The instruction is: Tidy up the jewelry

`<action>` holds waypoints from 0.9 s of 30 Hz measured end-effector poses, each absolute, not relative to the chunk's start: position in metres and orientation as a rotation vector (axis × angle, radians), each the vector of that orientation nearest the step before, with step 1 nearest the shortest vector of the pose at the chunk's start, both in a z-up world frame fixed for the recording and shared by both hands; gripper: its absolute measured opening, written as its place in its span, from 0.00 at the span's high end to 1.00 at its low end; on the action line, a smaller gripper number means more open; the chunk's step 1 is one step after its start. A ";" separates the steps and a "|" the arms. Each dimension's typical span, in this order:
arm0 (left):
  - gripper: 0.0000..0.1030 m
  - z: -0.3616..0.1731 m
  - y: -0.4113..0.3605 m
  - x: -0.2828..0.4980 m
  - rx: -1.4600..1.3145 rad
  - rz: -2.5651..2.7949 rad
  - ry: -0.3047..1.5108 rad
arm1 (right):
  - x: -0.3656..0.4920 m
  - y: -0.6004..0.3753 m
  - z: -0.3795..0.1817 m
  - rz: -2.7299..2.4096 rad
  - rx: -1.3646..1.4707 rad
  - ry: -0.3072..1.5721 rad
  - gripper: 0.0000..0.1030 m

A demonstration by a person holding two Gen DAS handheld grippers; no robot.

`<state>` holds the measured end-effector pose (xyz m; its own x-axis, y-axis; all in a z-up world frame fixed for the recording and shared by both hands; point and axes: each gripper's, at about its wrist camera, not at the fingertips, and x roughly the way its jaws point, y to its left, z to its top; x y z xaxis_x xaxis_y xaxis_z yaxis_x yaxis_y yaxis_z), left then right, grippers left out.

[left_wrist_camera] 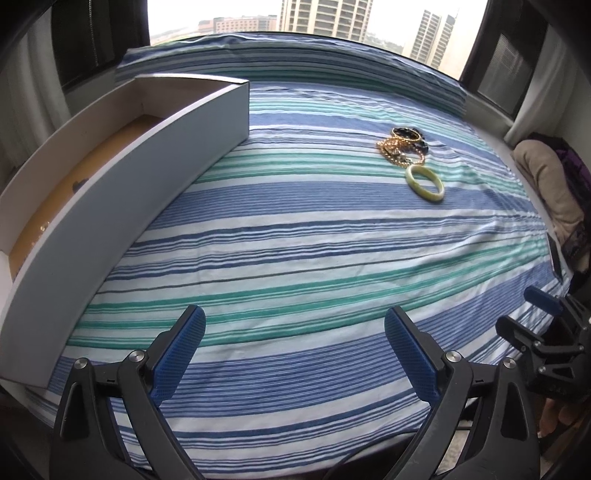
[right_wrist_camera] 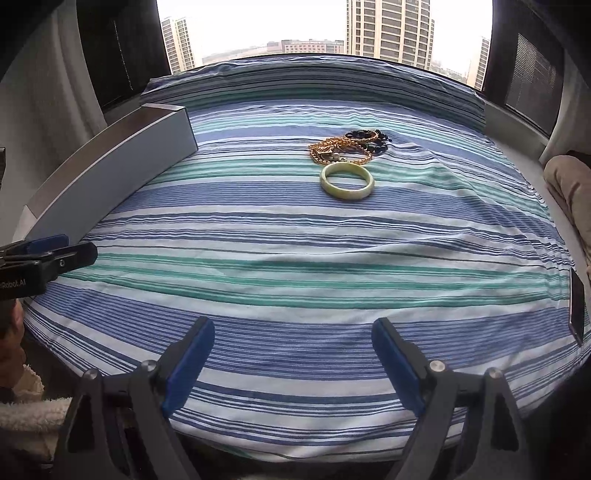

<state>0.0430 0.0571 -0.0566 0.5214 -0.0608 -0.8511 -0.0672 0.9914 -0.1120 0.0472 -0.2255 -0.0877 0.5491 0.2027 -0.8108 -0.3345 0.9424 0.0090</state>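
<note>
While both tongs hang released, the left tongs [right_wrist_camera: 44,254] read "Robot.AI", its start cut off.

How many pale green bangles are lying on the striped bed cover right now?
1. The pale green bangle lies flat just in front of the gold chain pile; another could be hidden there.

A striped sheet [right_wrist_camera: 295,266] in blue, white and teal covers the flat surface, wrinkled in places, with a folded roll of the same fabric along its far edge. Behind it a wide window [right_wrist_camera: 295,26] shows pale overcast daylight and high-rise towers [right_wrist_camera: 388,26]. Dark window frames [left_wrist_camera: 506,59] and light curtains [right_wrist_camera: 48,85] stand at both sides. A beige cushion [left_wrist_camera: 546,184] lies at the right.
</note>
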 end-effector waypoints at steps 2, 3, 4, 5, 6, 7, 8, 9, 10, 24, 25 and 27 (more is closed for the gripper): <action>0.05 -0.058 0.060 0.043 -0.145 0.012 1.028 | 0.047 -0.224 -0.088 0.326 -0.154 0.936 0.14; 0.05 -0.059 0.061 0.043 -0.149 0.015 1.032 | 0.048 -0.223 -0.088 0.328 -0.154 0.936 0.14; 0.05 -0.060 0.062 0.043 -0.152 0.018 1.036 | 0.048 -0.224 -0.088 0.330 -0.153 0.936 0.14; 0.05 -0.060 0.062 0.044 -0.156 0.019 1.040 | 0.049 -0.224 -0.088 0.330 -0.153 0.936 0.14; 0.05 -0.061 0.062 0.044 -0.157 0.020 1.042 | 0.049 -0.225 -0.088 0.330 -0.151 0.936 0.14; 0.05 -0.062 0.062 0.044 -0.157 0.020 1.044 | 0.049 -0.225 -0.088 0.329 -0.150 0.936 0.14; 0.05 -0.062 0.061 0.044 -0.155 0.019 1.046 | 0.049 -0.226 -0.088 0.329 -0.147 0.936 0.14; 0.05 -0.062 0.060 0.045 -0.152 0.017 1.047 | 0.049 -0.226 -0.088 0.329 -0.146 0.936 0.14; 0.05 -0.062 0.058 0.046 -0.149 0.016 1.048 | 0.050 -0.227 -0.088 0.327 -0.145 0.937 0.14; 0.05 -0.067 0.012 0.086 -0.086 -0.119 1.089 | 0.065 -0.273 -0.097 0.256 -0.049 0.959 0.14; 0.05 -0.065 0.005 0.096 -0.088 -0.148 1.085 | 0.066 -0.276 -0.098 0.252 -0.041 0.961 0.14; 0.05 -0.059 -0.011 0.118 -0.088 -0.193 1.076 | 0.067 -0.282 -0.100 0.247 -0.029 0.966 0.14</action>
<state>0.1175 -0.0109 -0.0591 0.4602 -0.1992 -0.8652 0.1141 0.9797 -0.1649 0.0666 -0.2817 -0.1002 0.5425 0.1952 -0.8171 -0.2206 0.9716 0.0856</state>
